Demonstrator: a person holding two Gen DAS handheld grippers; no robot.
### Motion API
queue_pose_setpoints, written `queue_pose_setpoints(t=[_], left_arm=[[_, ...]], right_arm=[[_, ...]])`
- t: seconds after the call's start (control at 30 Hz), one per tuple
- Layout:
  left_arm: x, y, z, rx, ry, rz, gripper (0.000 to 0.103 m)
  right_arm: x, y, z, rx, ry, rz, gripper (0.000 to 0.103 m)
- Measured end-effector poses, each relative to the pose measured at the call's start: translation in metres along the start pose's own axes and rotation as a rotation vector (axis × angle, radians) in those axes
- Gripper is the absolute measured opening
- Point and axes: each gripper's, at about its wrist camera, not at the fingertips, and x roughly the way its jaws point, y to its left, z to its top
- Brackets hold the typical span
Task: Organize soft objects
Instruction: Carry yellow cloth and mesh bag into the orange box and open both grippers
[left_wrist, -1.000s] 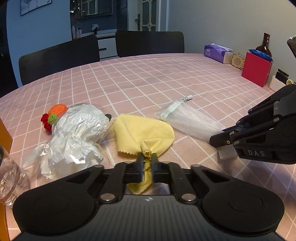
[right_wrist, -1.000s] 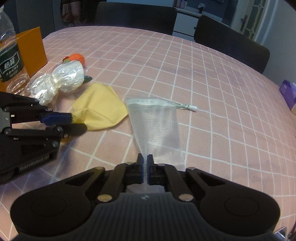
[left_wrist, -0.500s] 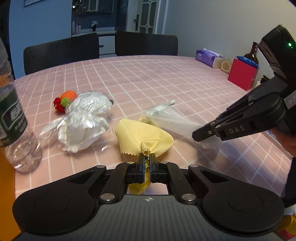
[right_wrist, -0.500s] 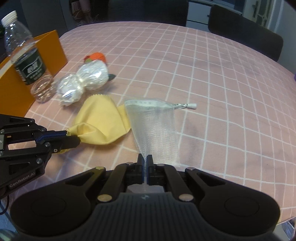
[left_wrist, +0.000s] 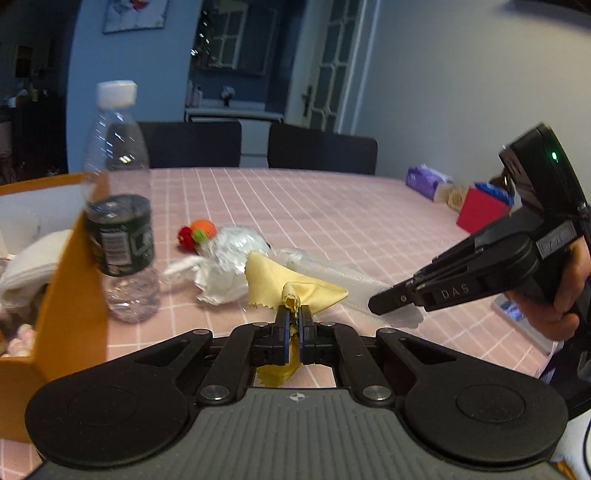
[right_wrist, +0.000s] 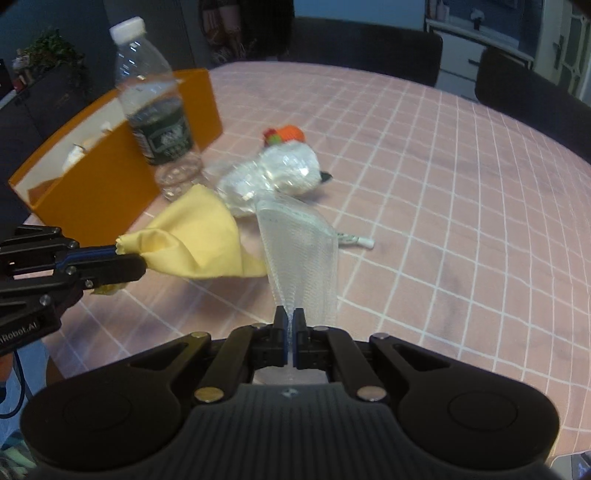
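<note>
My left gripper (left_wrist: 291, 314) is shut on a bunched corner of the yellow cloth (left_wrist: 295, 282), which hangs lifted off the pink checked table (left_wrist: 332, 221). From the right wrist view the same cloth (right_wrist: 199, 240) stretches out from the left gripper (right_wrist: 122, 258) at the left edge. My right gripper (right_wrist: 290, 315) is shut on the near end of the white mesh bag (right_wrist: 301, 254); its far end with the drawstring toggle (right_wrist: 360, 240) rests on the table. The right gripper (left_wrist: 376, 304) also shows at the right of the left wrist view, a hand behind it.
An open orange box (right_wrist: 110, 162) with soft items inside stands at the left, a clear water bottle (right_wrist: 155, 122) right beside it. A crinkled plastic-wrapped bundle (right_wrist: 280, 173) and a red-and-orange knitted toy (right_wrist: 284, 134) lie behind the cloth. Tissue pack and red box (left_wrist: 480, 216) sit far right.
Both grippers have risen and drawn back, lifting the yellow cloth and the mesh bag's near end. The orange box and the bottle have come into view on the left.
</note>
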Motion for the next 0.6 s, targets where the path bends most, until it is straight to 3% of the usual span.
queue_pose_setpoints(t=[0.33,0.6], left_arm=[[-0.071,0.011,0.008,-0.028,-0.180,0.025,0.004],[-0.126,0.040,0.018,-0.009,-0.257,0.134,0.004]], right_arm=[[-0.048,0.034,0.003,-0.046,-0.163,0.066,0.000],[-0.069,0.074,0.027,-0.076,-0.261,0.136,0.000]])
